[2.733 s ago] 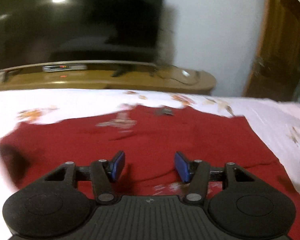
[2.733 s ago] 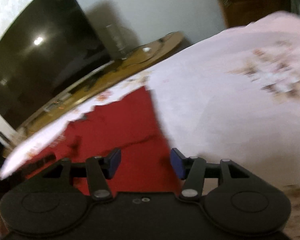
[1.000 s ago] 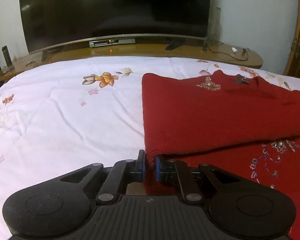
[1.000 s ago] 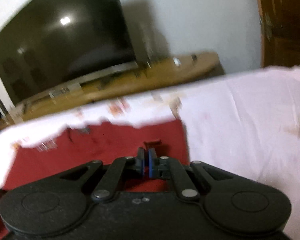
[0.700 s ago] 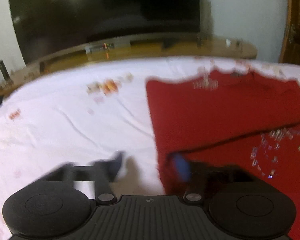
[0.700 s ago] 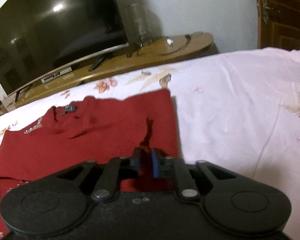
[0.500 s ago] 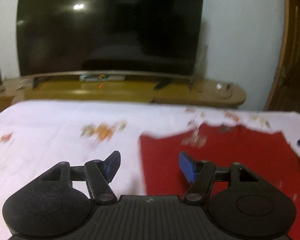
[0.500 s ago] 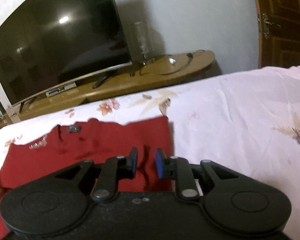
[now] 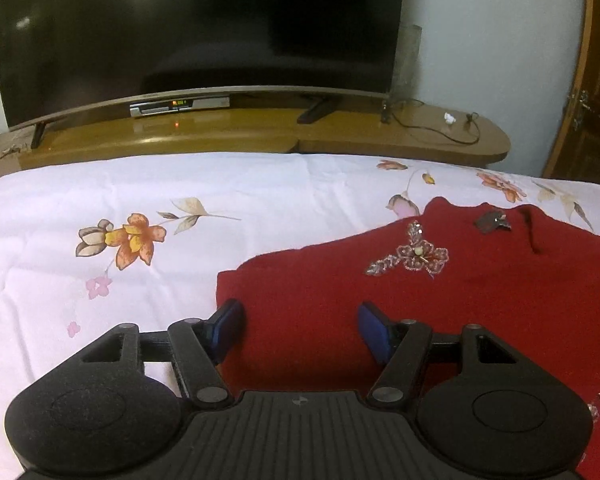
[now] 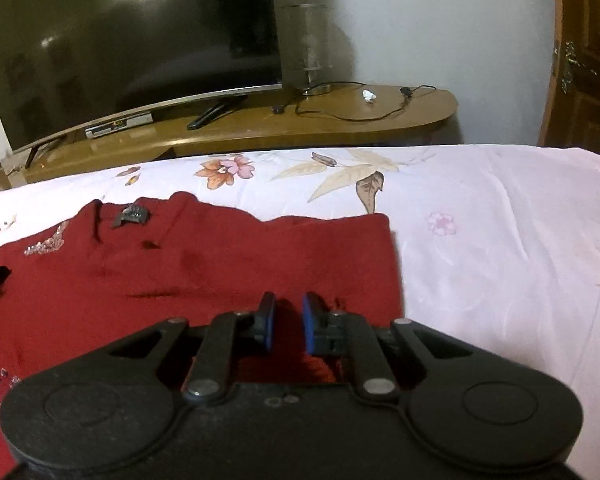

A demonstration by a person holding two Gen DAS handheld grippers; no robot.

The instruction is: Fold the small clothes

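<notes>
Just let go of the red sweater (image 9: pixel 440 300): left gripper (image 9: pixel 300 330) spread wide, right gripper (image 10: pixel 286 322) parted slightly, both pinching nothing, fold laid, likely another due.

Dim, warm indoor light, apparently from overhead: bright glare spots on the dark television screen (image 9: pixel 196 28), near its upper left in both views. Soft shadows under the television on the glossy wooden stand (image 9: pixel 260 132), with faint sheen there. White bedsheet (image 9: pixel 100 200) below the television slightly washed out, pinkish. Strong fisheye bending toward the corners, the television's edges bowed. Both views sharp, mildly grainy, free of motion blur; darkest beyond the television's right, at the door (image 10: pixel 588 60).
</notes>
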